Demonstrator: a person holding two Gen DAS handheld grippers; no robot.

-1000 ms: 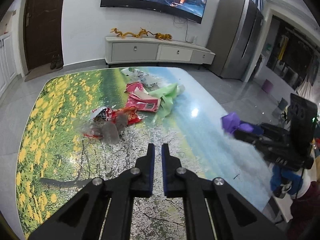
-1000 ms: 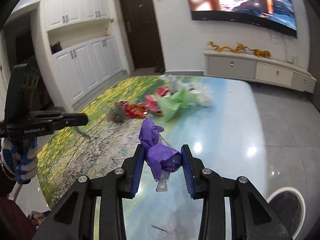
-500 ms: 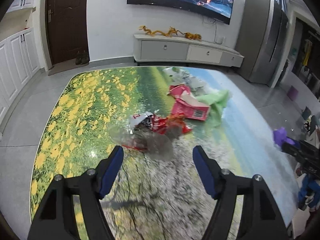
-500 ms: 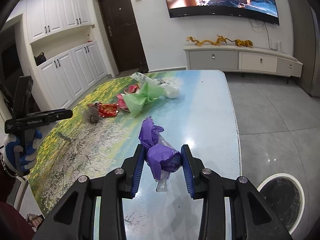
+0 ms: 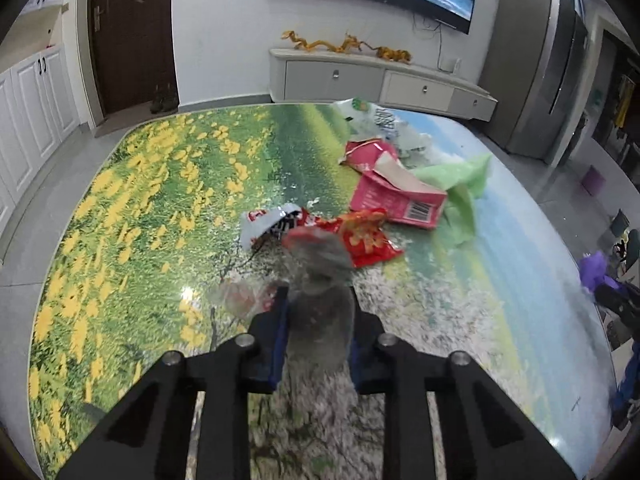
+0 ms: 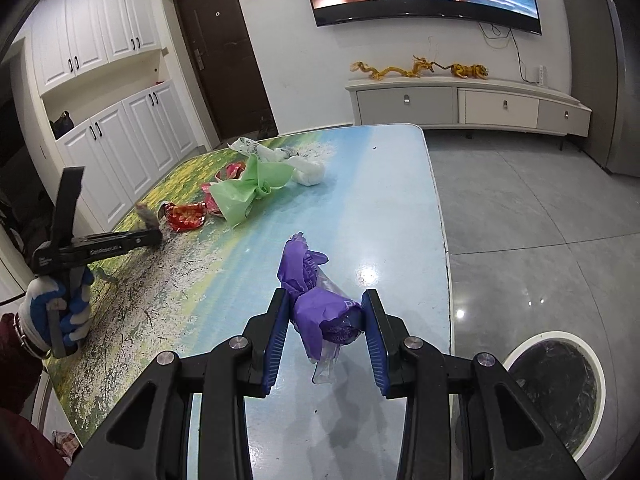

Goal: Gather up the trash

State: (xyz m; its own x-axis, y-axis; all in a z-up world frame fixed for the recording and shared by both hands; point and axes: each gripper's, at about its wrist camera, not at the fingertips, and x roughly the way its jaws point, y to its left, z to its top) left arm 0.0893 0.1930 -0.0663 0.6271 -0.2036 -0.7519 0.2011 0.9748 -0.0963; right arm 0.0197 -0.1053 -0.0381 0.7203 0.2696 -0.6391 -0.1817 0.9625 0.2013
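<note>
Between the blue pads of the right claw (image 6: 325, 334), a crumpled purple wrapper (image 6: 316, 300) is pinched crosswise, its long axis running away from the camera, a clear tail dangling below. Just down and to the right of that claw, on the floor beside the table (image 6: 400, 216) edge, sits the white-rimmed bin (image 6: 560, 392), so the right claw is the nearer one to it, and a short swing right and down looks like the whole move. Over on the left, the left claw (image 5: 316, 332) is closed around a grey, blurred bit of film (image 5: 320, 280), standing upright between its pads. Beyond it on the table lie the red snack bag (image 5: 360, 236), the pink carton (image 5: 396, 196) and the green plastic bag (image 5: 460, 192), well apart from the bin.
</note>
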